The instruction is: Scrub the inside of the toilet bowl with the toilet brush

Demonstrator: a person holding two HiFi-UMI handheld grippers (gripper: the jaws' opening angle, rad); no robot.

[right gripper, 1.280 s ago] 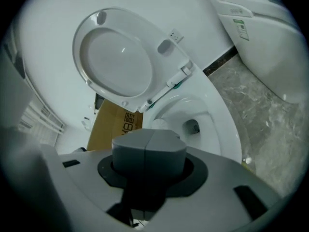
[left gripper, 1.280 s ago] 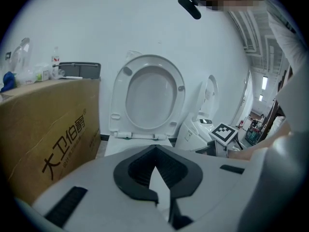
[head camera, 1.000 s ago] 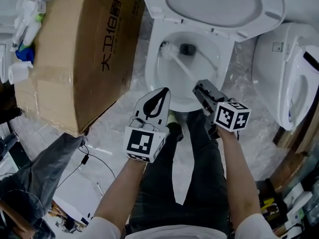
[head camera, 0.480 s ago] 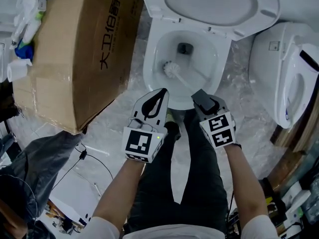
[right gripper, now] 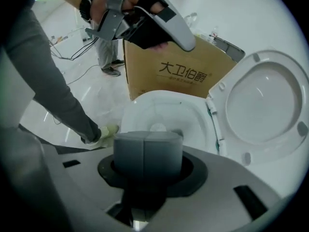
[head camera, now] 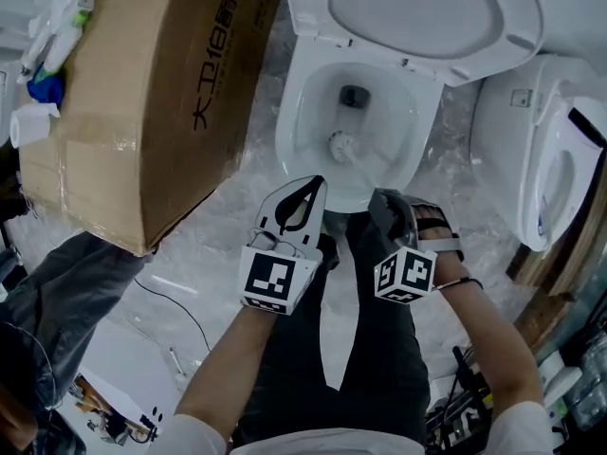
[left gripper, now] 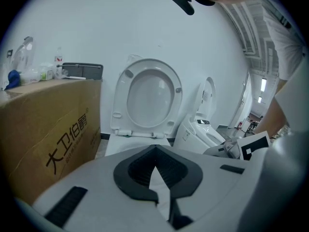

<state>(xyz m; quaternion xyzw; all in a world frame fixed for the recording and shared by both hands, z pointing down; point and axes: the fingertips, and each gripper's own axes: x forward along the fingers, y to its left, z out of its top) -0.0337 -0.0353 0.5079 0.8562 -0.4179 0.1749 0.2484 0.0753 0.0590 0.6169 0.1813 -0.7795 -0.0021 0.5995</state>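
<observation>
R gripper (head camera: 385, 203) is clenched on the grey handle end of the toilet brush (head camera: 341, 145), whose white head sits inside the toilet bowl (head camera: 292, 112) on the near side of the drain hole (head camera: 353, 95). L gripper (head camera: 305, 186) is pinched together on nothing, parked just beside the front rim. To scrub well I'd press the bristles onto the wall & sweep round under the rim w/ wrist turns, grip firm so the handle can't twist. Glossy floor (head camera: 218, 254), 1 cardboard box (head camera: 142, 93) close on the left & a 2nd toilet (head camera: 541, 150) on the right, so short strokes.
</observation>
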